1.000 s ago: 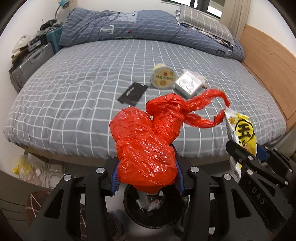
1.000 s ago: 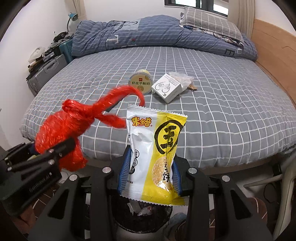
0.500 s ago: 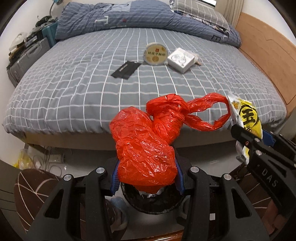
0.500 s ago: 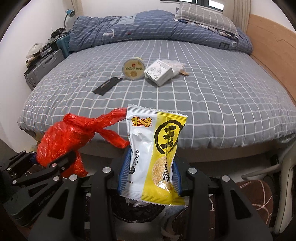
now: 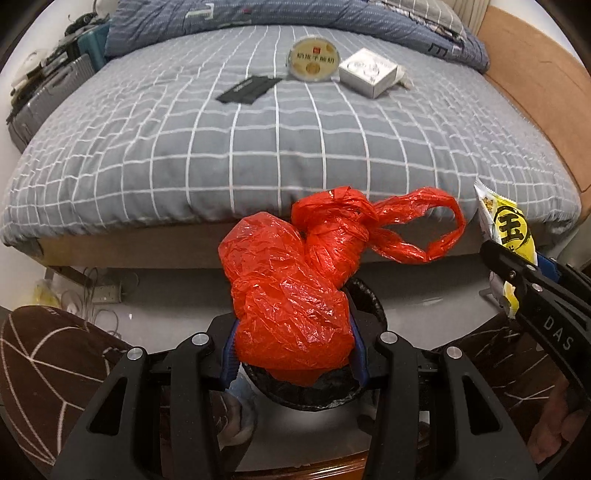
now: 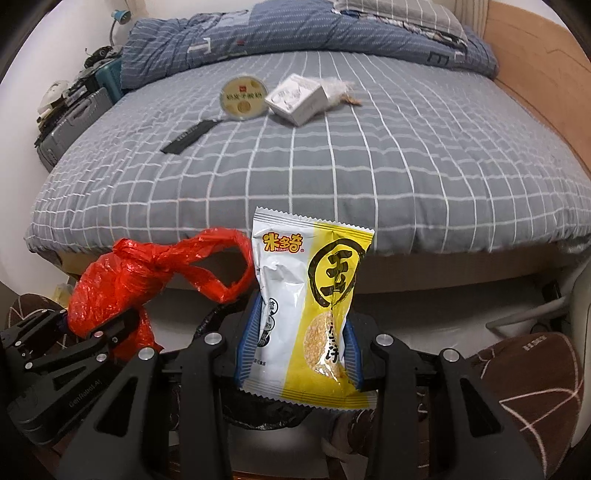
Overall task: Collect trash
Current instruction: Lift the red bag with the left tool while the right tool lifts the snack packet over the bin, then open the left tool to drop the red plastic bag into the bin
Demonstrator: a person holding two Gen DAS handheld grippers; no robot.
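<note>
A: Red plastic first. The knotted red bag (image 5: 291,306) is pinched between the blue pads of the left gripper (image 5: 293,350), jaws closed partway onto its bulk, its loop handle sticking out to the right.

B: And under it?

A: A black-lined trash bin (image 5: 365,299) on the floor; the bag hangs right over its mouth and hides most of it.

B: What about the other one?

A: The right gripper (image 6: 297,354) is clamped on a white and yellow snack packet (image 6: 306,314), held upright, jaws closed partway against its sides. The dark bin liner (image 6: 266,413) shows just below the packet.

B: So both pieces of trash are off the bed?

A: Yes, both are in front of the bed's (image 5: 258,147) near edge, side by side, the bag's handle near the packet.

B: What lies on the bed?

A: On the grey checked cover (image 6: 369,166): a round yellow lid or tub (image 5: 313,61), a small white box (image 5: 367,72) just beside it with a clear wrapper (image 6: 338,90) against it, and a flat black sachet (image 5: 249,89) to the left. A blue quilt (image 6: 295,33) is bunched at the far end, and a grey suitcase (image 6: 70,127) stands to the left.
</note>
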